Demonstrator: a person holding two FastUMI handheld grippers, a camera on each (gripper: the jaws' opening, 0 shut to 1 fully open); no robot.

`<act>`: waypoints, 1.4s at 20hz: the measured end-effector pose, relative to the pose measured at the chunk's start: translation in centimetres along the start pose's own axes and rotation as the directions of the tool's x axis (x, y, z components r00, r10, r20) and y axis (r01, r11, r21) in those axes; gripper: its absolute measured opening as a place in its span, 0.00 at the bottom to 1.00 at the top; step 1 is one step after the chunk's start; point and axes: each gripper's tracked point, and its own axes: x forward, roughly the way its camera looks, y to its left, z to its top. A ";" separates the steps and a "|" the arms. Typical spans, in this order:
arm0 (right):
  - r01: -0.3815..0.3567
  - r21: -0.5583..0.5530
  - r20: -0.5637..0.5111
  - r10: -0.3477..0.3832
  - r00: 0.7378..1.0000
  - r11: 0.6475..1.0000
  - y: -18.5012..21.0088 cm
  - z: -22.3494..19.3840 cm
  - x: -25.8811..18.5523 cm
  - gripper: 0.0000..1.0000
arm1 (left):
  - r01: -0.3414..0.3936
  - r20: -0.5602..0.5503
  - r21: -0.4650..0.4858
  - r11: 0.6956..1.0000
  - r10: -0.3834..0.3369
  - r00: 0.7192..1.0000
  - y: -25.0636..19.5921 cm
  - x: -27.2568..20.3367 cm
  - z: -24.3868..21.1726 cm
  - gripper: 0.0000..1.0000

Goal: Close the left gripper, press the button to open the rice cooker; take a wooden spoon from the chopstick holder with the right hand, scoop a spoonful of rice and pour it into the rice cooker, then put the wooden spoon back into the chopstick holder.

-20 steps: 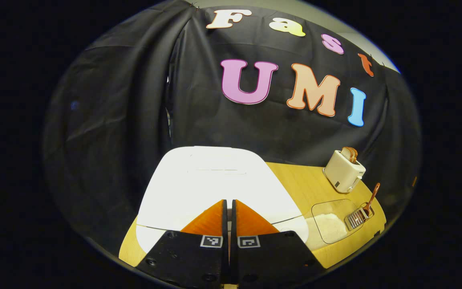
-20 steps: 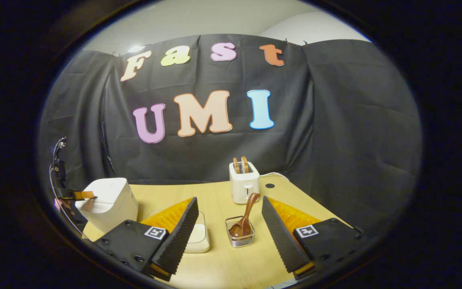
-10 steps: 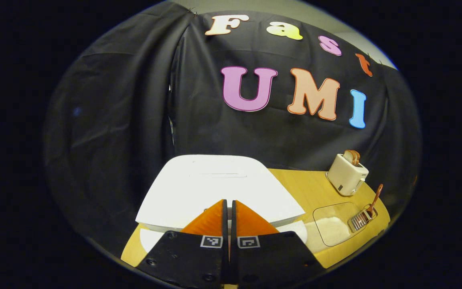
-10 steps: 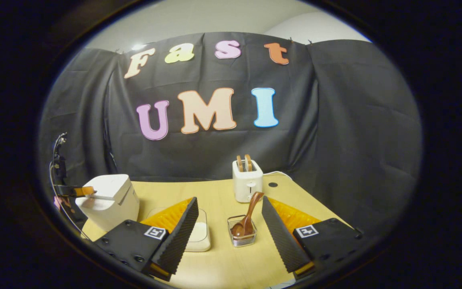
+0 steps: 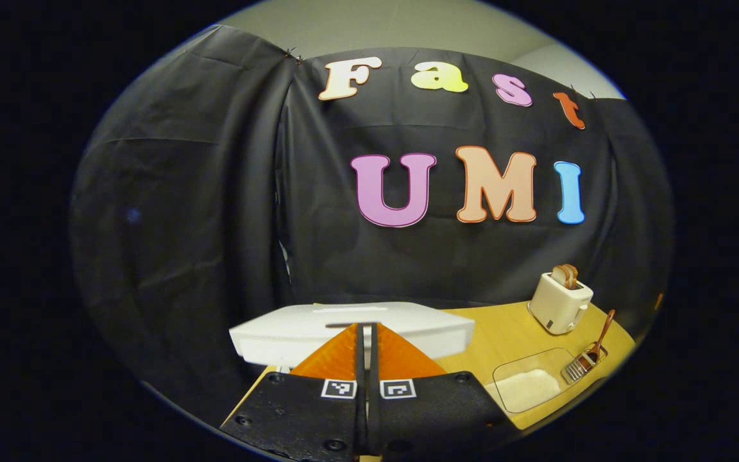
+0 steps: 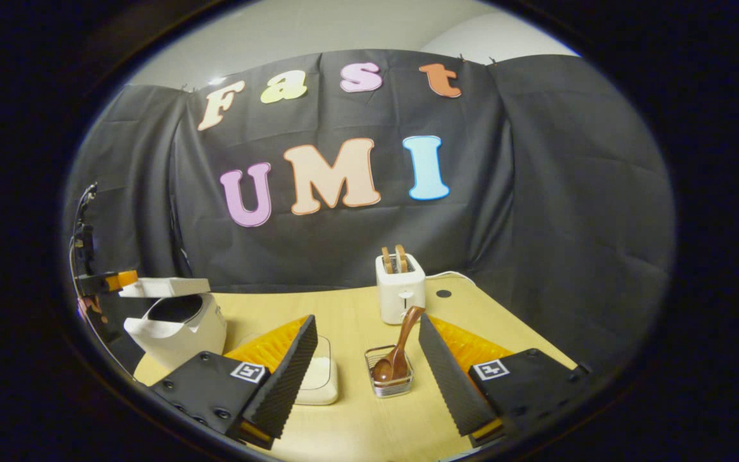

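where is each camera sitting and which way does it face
Left gripper view: rides the left tongs, shut, level with the raised cooker lid, facing the back cloth; its two fingers show at the bottom.
Right gripper view: rides the right tongs, open, low over the table at its near edge, looking across the spoon in its holder; the left tongs show far left by the cooker.
Shared: cooker, toaster, rice dish, spoon, holder, cloth.

Left claw [image 5: 365, 333] black housing, square markers, screws, right claw [image 6: 364, 350] ridged pads
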 end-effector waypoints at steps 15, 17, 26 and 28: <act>-0.073 -0.040 -0.156 0.065 0.986 0.997 -3.9 -6.6 9.3 1.00 | -0.062 -0.014 -0.041 0.997 0.062 0.998 -1.3 -5.8 -0.6 0.00; -0.076 -0.042 -0.185 0.067 0.980 0.996 -4.7 -7.7 11.0 1.00 | -0.082 -0.004 -0.048 0.996 0.082 0.997 -1.2 -6.6 -0.4 0.00; -0.105 -0.049 -0.312 0.085 0.946 0.993 -6.4 -12.2 18.1 1.00 | -0.146 0.006 -0.047 0.988 0.146 0.989 -2.0 -9.2 -0.4 0.28; -0.110 -0.040 -0.321 0.091 0.943 0.993 -6.4 -12.9 19.0 1.00 | -0.151 0.009 -0.049 0.987 0.151 0.988 -2.4 -9.4 -0.4 0.39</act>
